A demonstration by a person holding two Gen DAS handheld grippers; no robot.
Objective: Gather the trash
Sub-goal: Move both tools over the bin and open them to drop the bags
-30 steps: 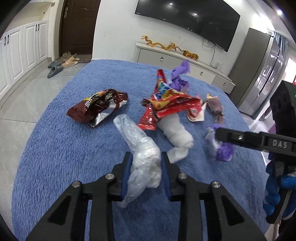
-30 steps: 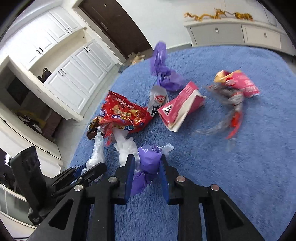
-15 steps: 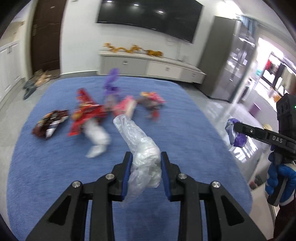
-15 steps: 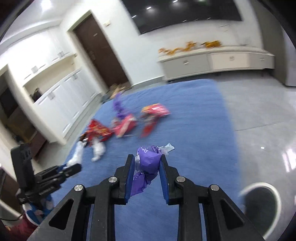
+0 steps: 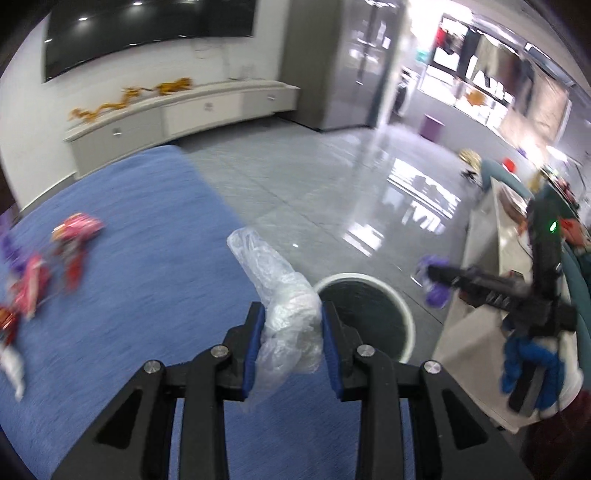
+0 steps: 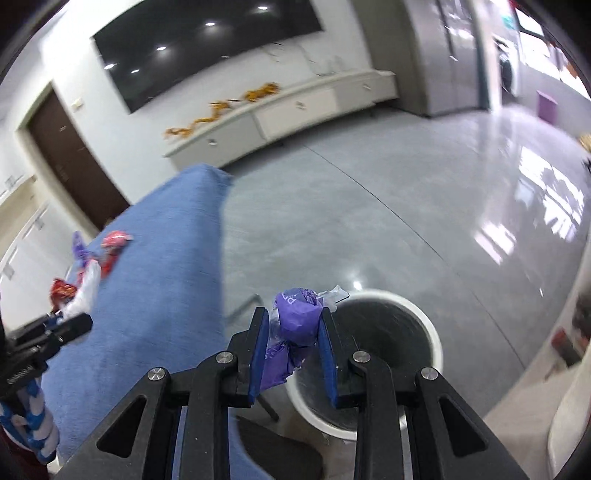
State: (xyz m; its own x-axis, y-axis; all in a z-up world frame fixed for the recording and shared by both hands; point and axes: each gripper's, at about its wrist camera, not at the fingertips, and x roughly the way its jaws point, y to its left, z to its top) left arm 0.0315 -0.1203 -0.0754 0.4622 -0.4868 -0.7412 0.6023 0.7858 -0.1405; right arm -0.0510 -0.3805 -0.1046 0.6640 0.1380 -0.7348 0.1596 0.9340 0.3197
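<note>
My left gripper (image 5: 291,317) is shut on a crumpled clear plastic bag (image 5: 284,306), held above the right edge of the blue rug (image 5: 147,258). Just beyond it stands a white-rimmed round bin (image 5: 369,314) on the grey floor. In the same view my right gripper (image 5: 434,275) hovers to the right of the bin with a purple wrapper (image 5: 434,295) in it. In the right wrist view my right gripper (image 6: 293,321) is shut on the crumpled purple wrapper (image 6: 297,321), right at the near rim of the bin (image 6: 380,354). Several red, pink and purple wrappers (image 5: 33,280) lie blurred on the rug at far left.
A low white cabinet (image 5: 184,114) with golden dragon figures runs along the back wall under a dark TV (image 5: 147,33). A pale counter or furniture edge (image 5: 480,295) stands right of the bin. A gloved hand (image 5: 528,362) holds the right gripper. A dark door (image 6: 74,158) is at left.
Both grippers swung right, away from the pile of wrappers on the rug, over to the bin on the floor. Each still grips its piece: clear bag left, purple wrapper right.
</note>
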